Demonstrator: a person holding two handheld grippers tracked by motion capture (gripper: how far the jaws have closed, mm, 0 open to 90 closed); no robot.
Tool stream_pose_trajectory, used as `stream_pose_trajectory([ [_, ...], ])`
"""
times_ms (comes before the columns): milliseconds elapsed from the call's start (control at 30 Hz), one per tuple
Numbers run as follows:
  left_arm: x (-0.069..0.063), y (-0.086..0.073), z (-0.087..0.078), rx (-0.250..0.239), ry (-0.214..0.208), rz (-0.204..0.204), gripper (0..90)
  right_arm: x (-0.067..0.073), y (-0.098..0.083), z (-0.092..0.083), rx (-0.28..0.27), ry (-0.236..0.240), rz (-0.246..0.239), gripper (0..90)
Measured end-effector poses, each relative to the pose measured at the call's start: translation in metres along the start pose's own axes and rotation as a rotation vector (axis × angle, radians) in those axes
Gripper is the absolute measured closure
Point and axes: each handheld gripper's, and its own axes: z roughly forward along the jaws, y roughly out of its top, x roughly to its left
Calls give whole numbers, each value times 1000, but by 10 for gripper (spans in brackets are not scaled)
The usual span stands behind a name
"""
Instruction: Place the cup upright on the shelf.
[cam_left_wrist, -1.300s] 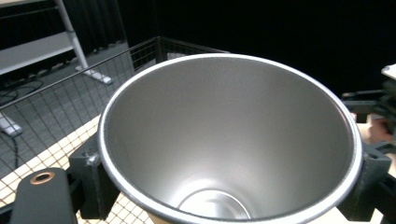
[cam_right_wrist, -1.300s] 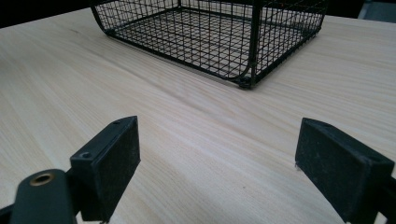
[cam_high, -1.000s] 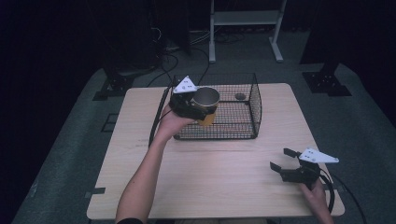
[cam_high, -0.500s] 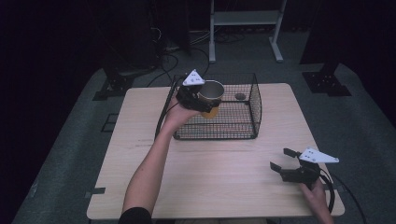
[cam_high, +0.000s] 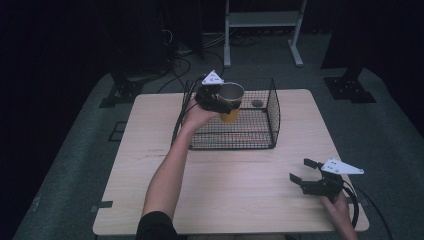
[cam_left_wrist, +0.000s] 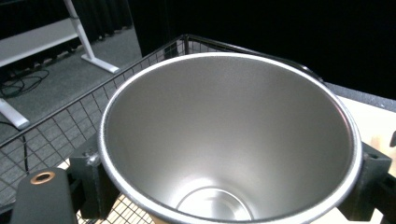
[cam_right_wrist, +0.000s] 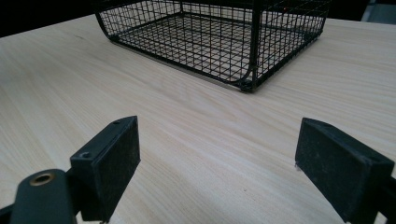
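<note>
High view had my left gripper (cam_high: 220, 100) clamped on the steel cup (cam_high: 231, 95), held empty over the wire basket (cam_high: 260, 135) with a small dark thing inside. Right gripper (cam_high: 304, 171) sat spread wide on the wooden table (cam_high: 150, 165); dark room, cables behind.

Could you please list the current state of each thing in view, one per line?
Cup: upright, empty, held over the basket's left part.
Left gripper: shut on the cup.
Right gripper: open, holding nothing, near the table's right front corner.
Wire basket: standing on the table, open at the top, a small dark round object on its floor.
Table: bare wood in front of the basket.
</note>
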Motion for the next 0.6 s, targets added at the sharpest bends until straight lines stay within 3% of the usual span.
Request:
stream_pose_trajectory([
  [67, 1, -1, 4, 3, -2, 3, 136, 0, 0, 0, 0, 1, 2, 130],
  [233, 7, -10, 19, 19, -18, -31, 135, 0, 0, 0, -6, 6, 3, 129],
  [333, 10, -13, 24, 5, -28, -53, 135, 0, 0, 0, -6, 6, 2, 130],
  [600, 13, -14, 39, 25, -35, -37, 135, -1, 0, -1, -6, 8, 5, 130],
])
